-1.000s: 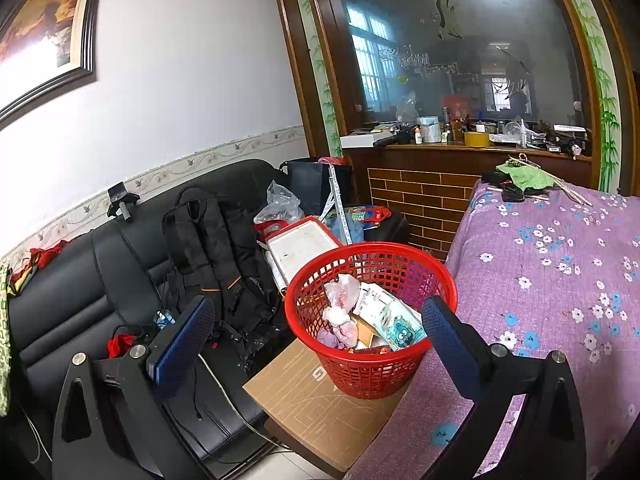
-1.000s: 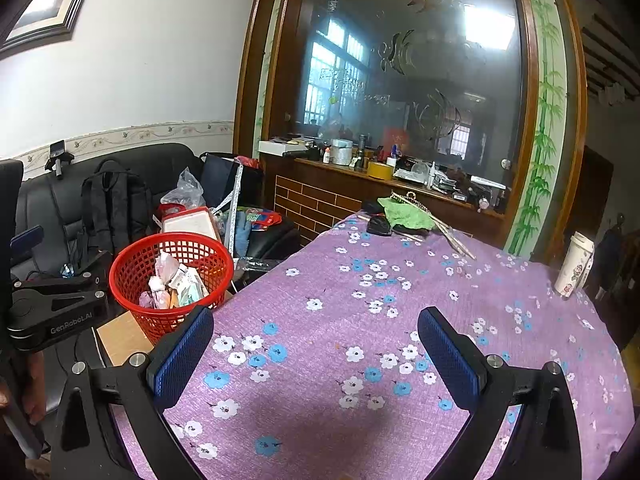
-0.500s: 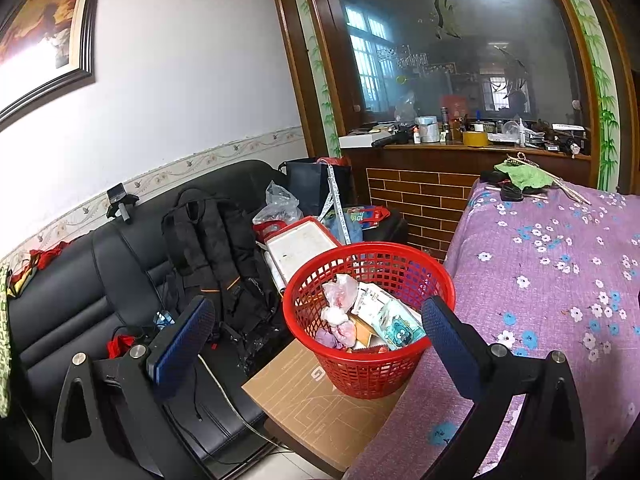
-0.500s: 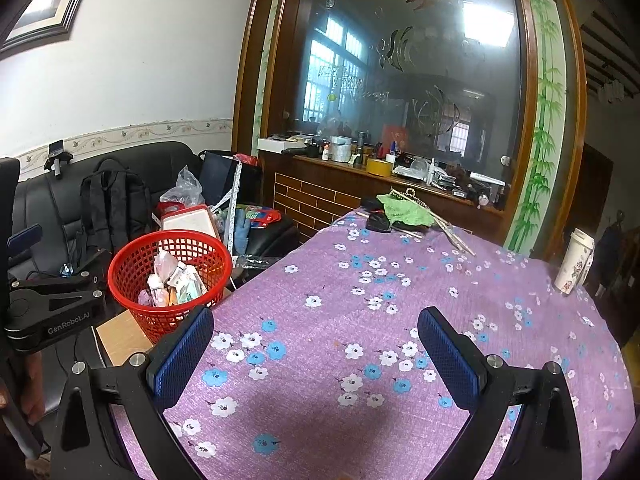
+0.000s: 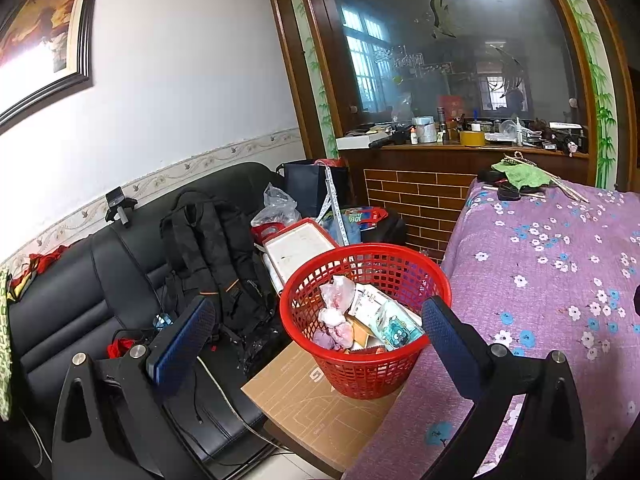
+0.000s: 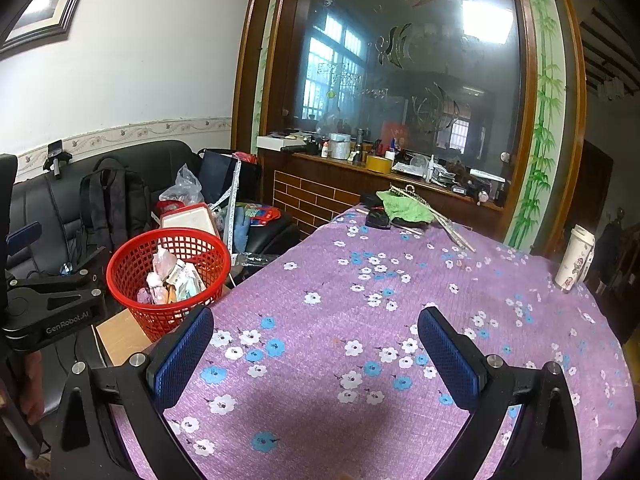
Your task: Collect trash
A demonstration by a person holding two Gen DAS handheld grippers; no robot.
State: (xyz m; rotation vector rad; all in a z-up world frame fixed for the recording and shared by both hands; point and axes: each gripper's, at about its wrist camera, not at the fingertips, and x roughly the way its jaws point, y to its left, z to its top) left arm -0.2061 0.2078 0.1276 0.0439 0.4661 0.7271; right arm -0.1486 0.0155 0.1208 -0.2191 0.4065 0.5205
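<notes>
Left wrist view: the left gripper (image 5: 316, 334) is spread wide, holding nothing. At lower centre a red basket (image 5: 404, 260) with wrappers (image 5: 372, 316) inside stands on a cardboard box (image 5: 320, 404), beside the purple cloth (image 5: 540, 264).

Right wrist view: the right gripper (image 6: 314, 350) is also spread and empty over the cloth (image 6: 360, 288). The basket (image 6: 132, 256) is at middle left, the left gripper (image 6: 52, 300) beside it.

Both grippers empty — left gripper (image 5: 316, 338) and right gripper (image 6: 316, 346) with jaws spread wide.
</notes>
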